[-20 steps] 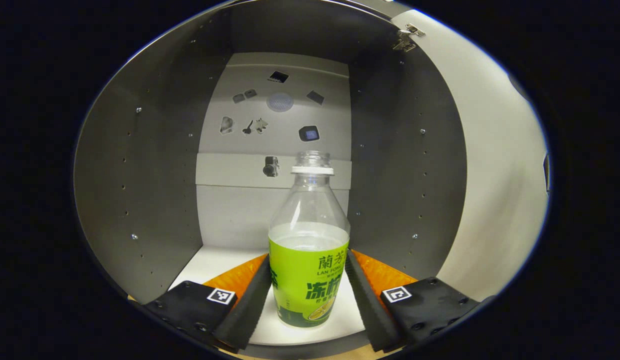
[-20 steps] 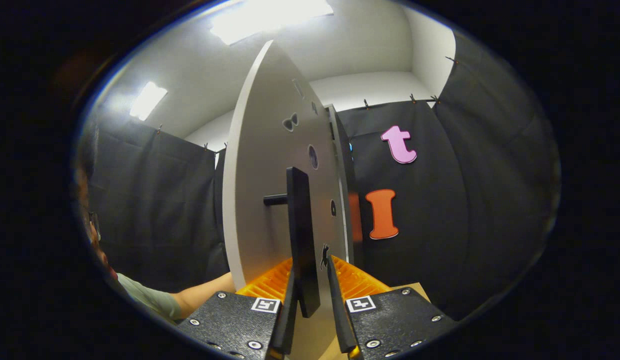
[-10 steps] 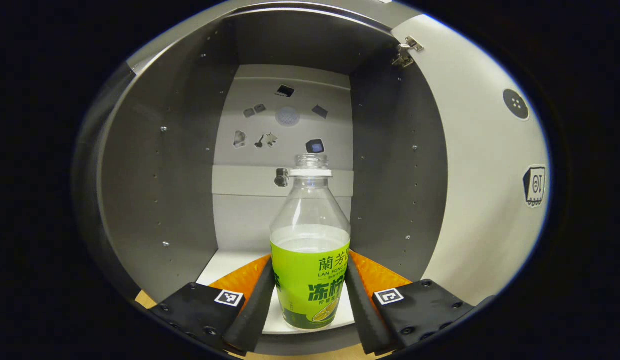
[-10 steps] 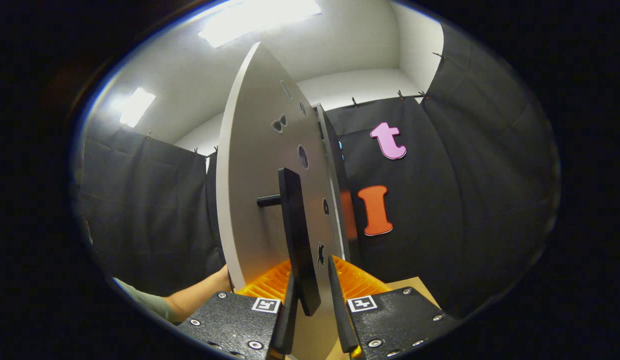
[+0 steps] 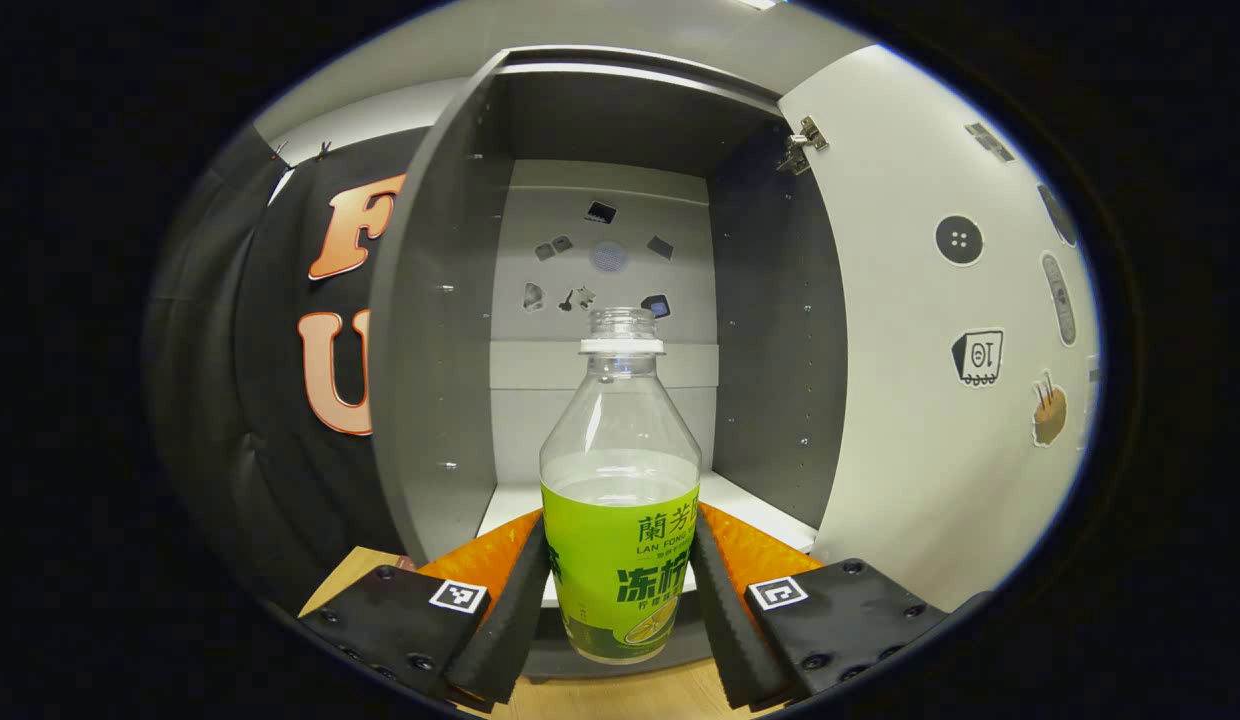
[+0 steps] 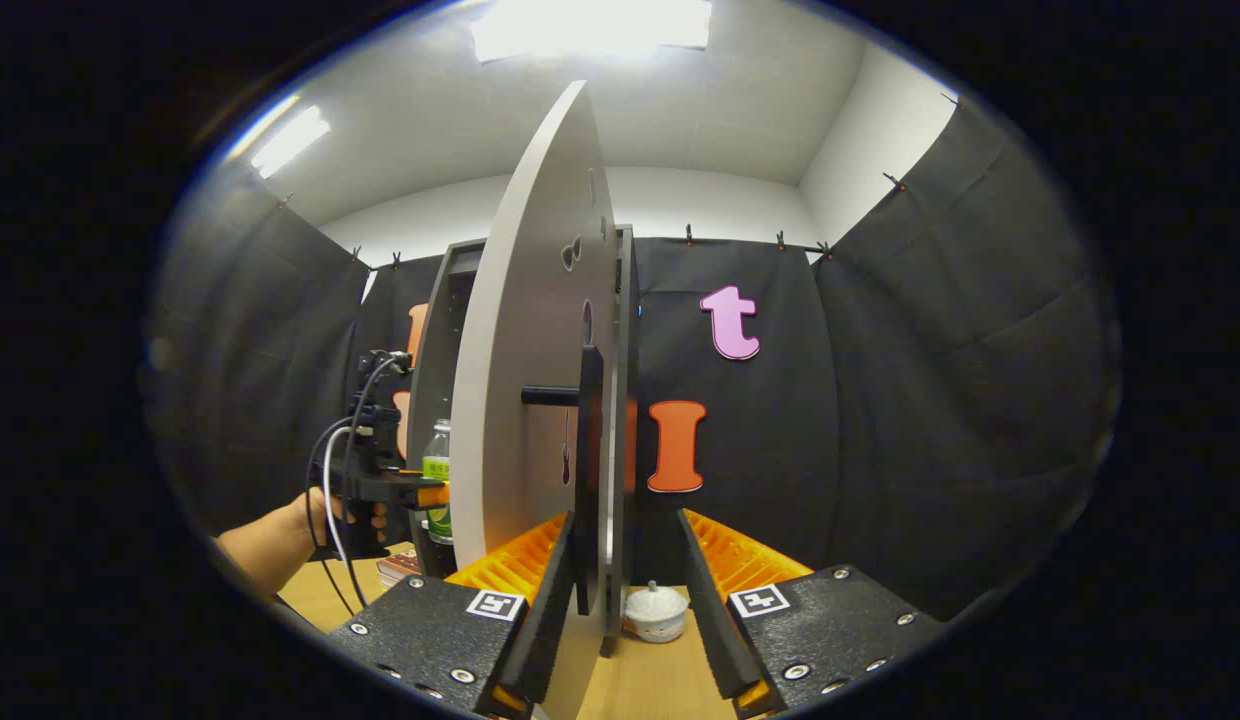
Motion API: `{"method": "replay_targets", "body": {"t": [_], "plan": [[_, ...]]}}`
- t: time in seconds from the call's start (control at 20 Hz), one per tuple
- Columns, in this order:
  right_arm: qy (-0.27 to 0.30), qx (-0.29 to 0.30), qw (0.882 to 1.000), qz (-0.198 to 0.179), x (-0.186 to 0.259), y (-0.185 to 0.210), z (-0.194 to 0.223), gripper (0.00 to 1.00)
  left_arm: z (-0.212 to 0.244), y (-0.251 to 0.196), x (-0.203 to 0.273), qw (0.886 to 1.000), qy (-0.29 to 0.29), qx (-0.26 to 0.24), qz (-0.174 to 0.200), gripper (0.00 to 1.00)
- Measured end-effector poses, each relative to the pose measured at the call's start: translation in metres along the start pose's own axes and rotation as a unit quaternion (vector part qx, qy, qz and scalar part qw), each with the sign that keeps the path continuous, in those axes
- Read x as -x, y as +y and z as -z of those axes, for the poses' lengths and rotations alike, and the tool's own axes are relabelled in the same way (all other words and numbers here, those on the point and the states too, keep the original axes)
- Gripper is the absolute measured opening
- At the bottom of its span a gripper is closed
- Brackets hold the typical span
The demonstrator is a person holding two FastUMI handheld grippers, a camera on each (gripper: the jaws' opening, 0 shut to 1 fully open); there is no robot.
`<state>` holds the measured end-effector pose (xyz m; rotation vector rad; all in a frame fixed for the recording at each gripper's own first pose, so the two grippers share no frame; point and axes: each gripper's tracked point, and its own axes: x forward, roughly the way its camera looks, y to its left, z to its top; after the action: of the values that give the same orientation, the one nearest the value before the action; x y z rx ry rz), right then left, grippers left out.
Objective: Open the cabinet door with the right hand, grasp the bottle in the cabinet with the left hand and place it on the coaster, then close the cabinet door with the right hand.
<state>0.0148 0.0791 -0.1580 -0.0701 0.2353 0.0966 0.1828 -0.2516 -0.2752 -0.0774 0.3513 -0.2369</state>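
Clamping the bottle (image 5: 620, 500) at its green label, the left gripper (image 5: 620, 590) has both fingers (image 5: 510, 610) pressed on the lower body, holding it just in front of the cabinet (image 5: 450, 330), above the wooden worktop (image 5: 620, 700). It looks light, about half full and uncapped, so it should stay upright; the thin plastic wall may flex, and the labelled waist seems the soundest place to hold. The right gripper (image 6: 620, 600) has its fingers spread wide, either side of the door's handle (image 6: 587, 460) without pressing it. Beyond the open door (image 6: 525, 400) stands a small white pot (image 6: 653, 610).
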Motion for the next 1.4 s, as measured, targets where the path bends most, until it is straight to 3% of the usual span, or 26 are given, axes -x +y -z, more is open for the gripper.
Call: {"method": "replay_targets", "body": {"t": [0.25,0.35,0.4,0.75,1.05,1.4], "plan": [[-0.002,-0.01,1.0,0.016,0.003,-0.003,0.0,0.65,0.013,0.036,0.04,1.0,-0.003,0.002,-0.016,0.8],[0.0,-0.02,1.0,0.013,0.004,-0.003,0.001,0.6,0.02,0.054,0.057,1.0,-0.006,0.003,-0.027,0.8],[0.0,-0.024,1.0,0.013,0.005,-0.003,0.0,0.65,0.024,0.062,0.067,0.999,-0.008,0.004,-0.031,0.8],[-0.011,-0.019,1.0,0.016,0.005,-0.004,-0.002,0.65,0.066,0.113,0.114,0.998,-0.009,-0.013,-0.067,0.8],[-0.025,-0.025,0.999,0.015,0.005,-0.006,-0.005,0.65,0.126,0.134,0.127,0.997,0.017,-0.012,-0.071,0.8],[-0.034,-0.024,0.999,0.008,0.005,-0.006,-0.006,0.73,0.202,0.159,0.151,0.994,0.055,0.028,-0.087,0.81]]}}
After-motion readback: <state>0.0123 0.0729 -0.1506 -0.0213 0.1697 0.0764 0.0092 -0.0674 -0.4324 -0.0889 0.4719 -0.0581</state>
